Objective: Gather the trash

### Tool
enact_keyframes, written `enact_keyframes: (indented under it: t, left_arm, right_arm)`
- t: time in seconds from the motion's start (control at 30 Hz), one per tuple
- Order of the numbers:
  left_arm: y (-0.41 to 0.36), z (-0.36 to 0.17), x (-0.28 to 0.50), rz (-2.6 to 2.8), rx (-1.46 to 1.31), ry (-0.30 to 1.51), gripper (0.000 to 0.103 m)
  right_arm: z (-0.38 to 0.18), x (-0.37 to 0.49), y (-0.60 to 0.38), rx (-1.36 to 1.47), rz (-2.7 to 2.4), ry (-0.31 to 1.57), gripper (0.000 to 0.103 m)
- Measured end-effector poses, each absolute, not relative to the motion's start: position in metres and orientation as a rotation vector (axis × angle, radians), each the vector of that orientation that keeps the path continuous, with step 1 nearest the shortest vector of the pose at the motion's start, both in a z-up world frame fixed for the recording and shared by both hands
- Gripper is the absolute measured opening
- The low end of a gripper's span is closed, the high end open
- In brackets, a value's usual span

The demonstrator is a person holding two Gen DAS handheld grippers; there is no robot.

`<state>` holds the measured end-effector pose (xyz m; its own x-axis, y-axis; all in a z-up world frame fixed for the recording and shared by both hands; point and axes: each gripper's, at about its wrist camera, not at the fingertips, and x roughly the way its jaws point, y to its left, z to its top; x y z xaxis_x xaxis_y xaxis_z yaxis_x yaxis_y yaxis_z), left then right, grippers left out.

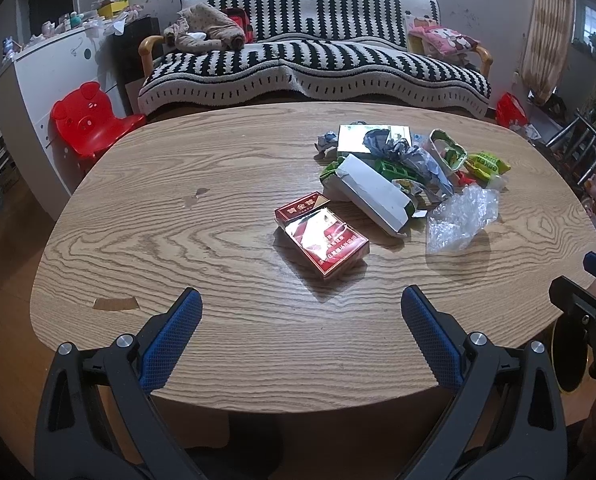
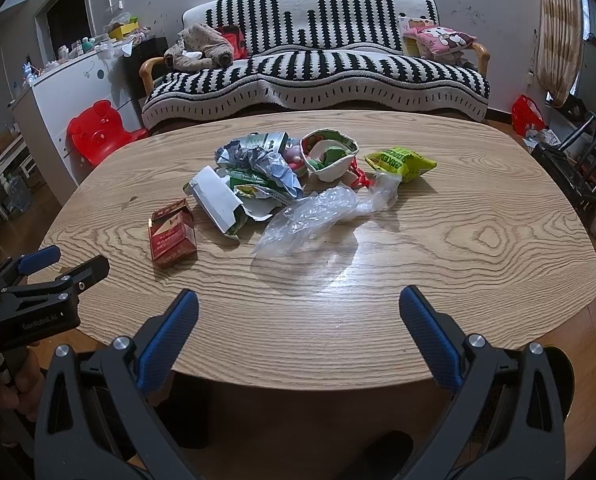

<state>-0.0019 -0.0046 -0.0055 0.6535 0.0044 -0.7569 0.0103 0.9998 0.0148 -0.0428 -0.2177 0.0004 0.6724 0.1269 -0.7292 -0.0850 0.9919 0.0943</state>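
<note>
Since the red cigarette pack (image 1: pixel 322 236) sits dead center in the left wrist view, long side running toward lower right, the wide-open empty left gripper (image 1: pixel 301 307) looks closer than the equally wide right gripper (image 2: pixel 298 307).

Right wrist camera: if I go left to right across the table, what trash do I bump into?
Red cigarette pack → white carton → clear plastic bag → yellow-green snack bag. The crumpled heap behind the carton and bag overlaps too much to order.
</note>
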Motion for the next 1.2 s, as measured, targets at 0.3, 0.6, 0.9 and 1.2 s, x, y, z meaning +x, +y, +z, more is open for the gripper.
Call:
enact_keyframes:
  t: [0.3, 0.6, 0.9, 1.2]
  left_arm:
    - [-0.005, -0.014, 0.015, 0.018, 0.046, 0.914, 0.097]
    - [-0.023, -0.042, 0.077, 0.061, 0.063, 0.977, 0.097]
    - [-0.022, -0.073, 0.115, 0.098, 0.023, 1.032, 0.097]
    - [-0.013, -0.071, 0.118, 0.022, -0.056, 1.030, 0.069]
  right_arm:
    - [-0.005, -0.019, -0.226, 0.107, 0.132, 0.860, 0.097]
    - [-0.035, 0.069, -0.243, 0.194, 0.085, 0.951, 0.096]
    - [-0.076, 0.118, -0.244, 0.204, 0.073, 1.028, 0.057]
    - [-0.066, 0.111, -0.247, 0.244, 0.135, 1.006, 0.011]
